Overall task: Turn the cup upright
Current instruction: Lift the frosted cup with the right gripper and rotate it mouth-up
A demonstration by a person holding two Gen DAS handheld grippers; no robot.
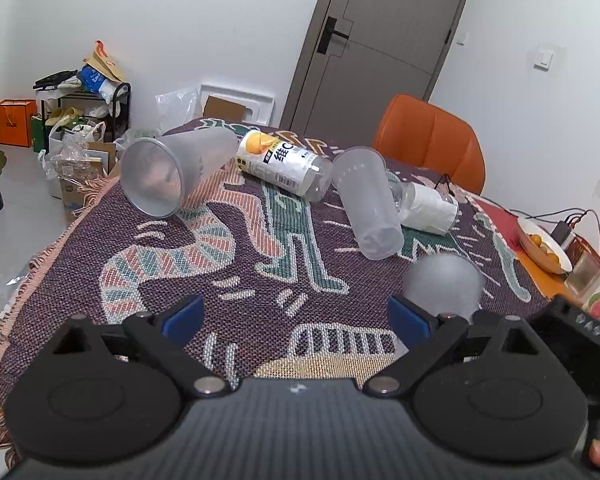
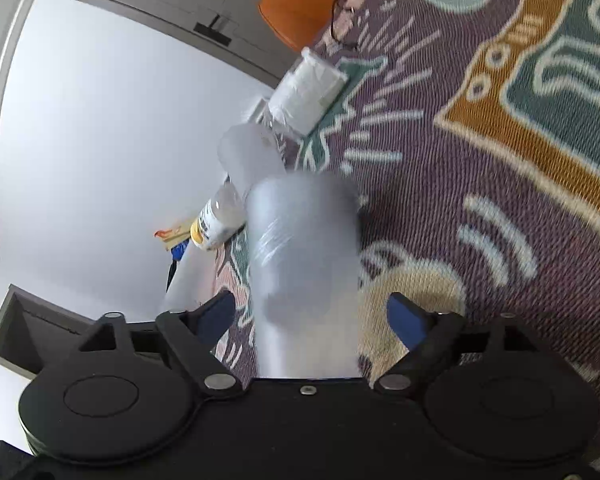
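A: We see our left tool [image 1: 296, 316] spread wide over bare worktop [image 1: 260, 248], its edge far left.
B: Our right tool [image 2: 310, 312] is unclenched around the blurred cup [image 2: 304, 256], pointing straight ahead.

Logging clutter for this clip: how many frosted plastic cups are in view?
3. One cup lies on its side at the cloth's far left; one lies mid-table by the bottles; one sits between the right claw fingers. Others may be hidden.

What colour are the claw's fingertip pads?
Blue pads on black linkages, clearest in the left wrist view.
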